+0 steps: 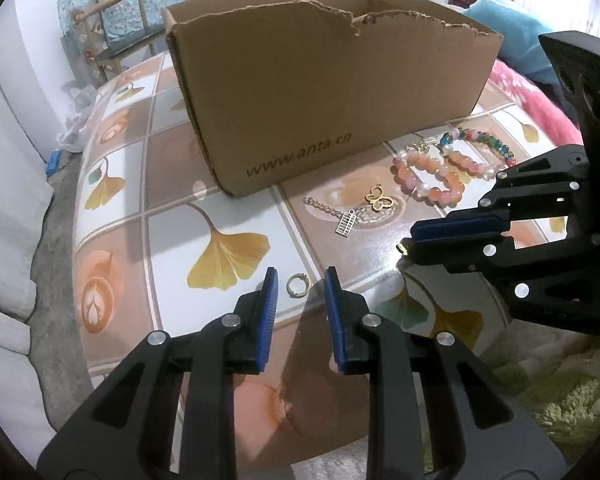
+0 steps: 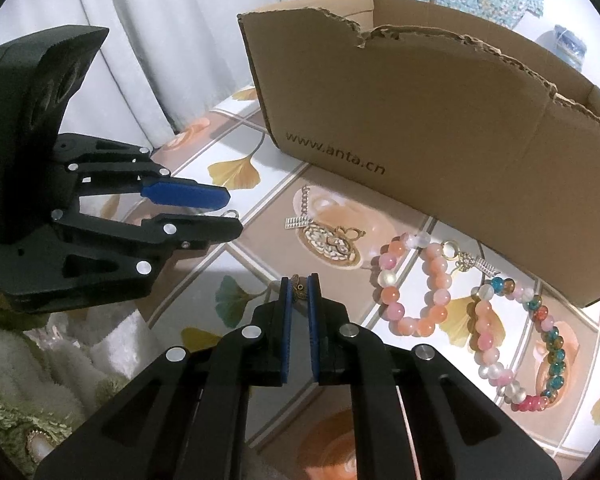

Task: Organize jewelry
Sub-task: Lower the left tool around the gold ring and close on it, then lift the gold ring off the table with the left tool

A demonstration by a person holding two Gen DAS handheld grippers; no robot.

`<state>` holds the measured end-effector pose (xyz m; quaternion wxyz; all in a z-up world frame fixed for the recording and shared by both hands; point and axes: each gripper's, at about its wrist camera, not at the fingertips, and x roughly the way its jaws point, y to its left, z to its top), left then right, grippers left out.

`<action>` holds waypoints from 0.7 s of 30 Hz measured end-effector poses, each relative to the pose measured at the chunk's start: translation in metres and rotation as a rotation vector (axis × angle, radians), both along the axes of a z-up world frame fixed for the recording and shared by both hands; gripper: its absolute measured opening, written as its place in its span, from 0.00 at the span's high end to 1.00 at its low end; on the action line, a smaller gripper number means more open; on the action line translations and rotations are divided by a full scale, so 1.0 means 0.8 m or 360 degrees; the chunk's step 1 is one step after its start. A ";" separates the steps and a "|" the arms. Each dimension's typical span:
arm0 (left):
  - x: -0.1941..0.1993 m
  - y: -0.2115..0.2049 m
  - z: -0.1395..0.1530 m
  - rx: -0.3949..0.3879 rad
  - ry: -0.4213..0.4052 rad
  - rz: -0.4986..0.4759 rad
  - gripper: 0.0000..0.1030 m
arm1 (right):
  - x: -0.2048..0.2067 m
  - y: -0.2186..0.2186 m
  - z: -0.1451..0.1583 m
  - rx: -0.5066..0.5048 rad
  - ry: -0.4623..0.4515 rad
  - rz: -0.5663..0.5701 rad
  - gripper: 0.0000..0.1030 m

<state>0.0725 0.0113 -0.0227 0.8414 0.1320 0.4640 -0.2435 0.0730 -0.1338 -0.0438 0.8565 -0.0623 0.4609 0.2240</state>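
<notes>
A small gold ring lies on the patterned table, between the tips of my left gripper, which is open with its blue pads clear of the ring. In the right wrist view the left gripper reaches in from the left. My right gripper is shut on a small bronze charm; it enters the left wrist view as the right gripper. By the cardboard box lie a pink bead bracelet, a multicolour bracelet, a butterfly pendant and a chain with a silver charm.
The open-topped box has torn upper edges and stands at the back of the table. A green shaggy rug lies below the table's near edge. A wooden chair and a pink blanket stand beyond. White curtains hang on the left.
</notes>
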 end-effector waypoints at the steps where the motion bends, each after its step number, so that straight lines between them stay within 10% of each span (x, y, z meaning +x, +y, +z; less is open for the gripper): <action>1: 0.000 0.000 0.000 0.0002 0.0002 0.0006 0.81 | -0.001 -0.001 0.001 0.0003 -0.0001 -0.0003 0.92; 21: -0.012 0.015 0.010 -0.0031 -0.0062 0.0066 1.00 | -0.016 -0.016 0.020 0.0110 -0.0056 -0.0040 0.92</action>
